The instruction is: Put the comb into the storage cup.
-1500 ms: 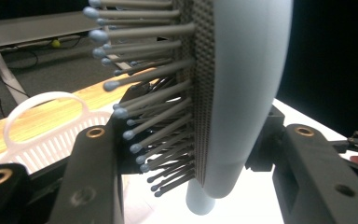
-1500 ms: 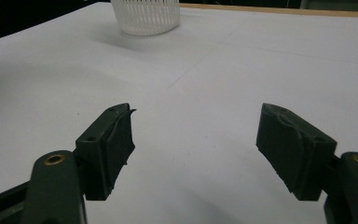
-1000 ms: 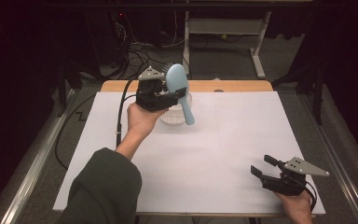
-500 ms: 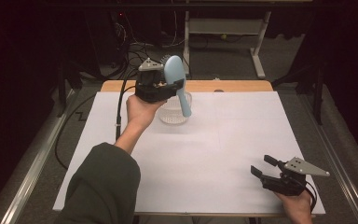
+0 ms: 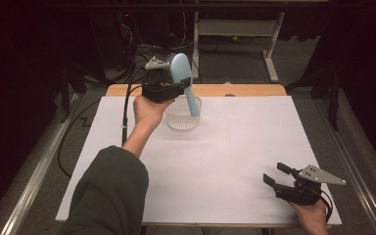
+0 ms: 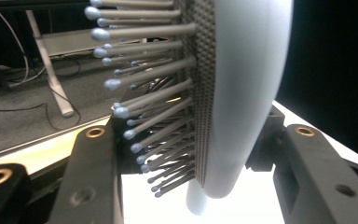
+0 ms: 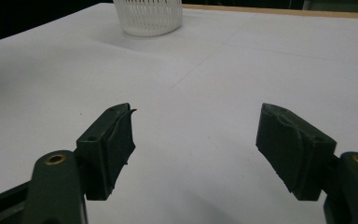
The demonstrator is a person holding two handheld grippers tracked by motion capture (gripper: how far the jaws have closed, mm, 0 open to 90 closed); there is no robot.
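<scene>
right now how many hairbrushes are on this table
1. The hairbrush is held in the left gripper, handle pointing down over the basket at the far side of the table. None seems hidden.

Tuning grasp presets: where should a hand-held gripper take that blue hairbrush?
Probably as the left hand-held gripper holds it now: across the hairbrush where head narrows into handle, one jaw on the smooth back, one on the bristle side. Come in side-on; the handle then hangs free into the white basket.
</scene>
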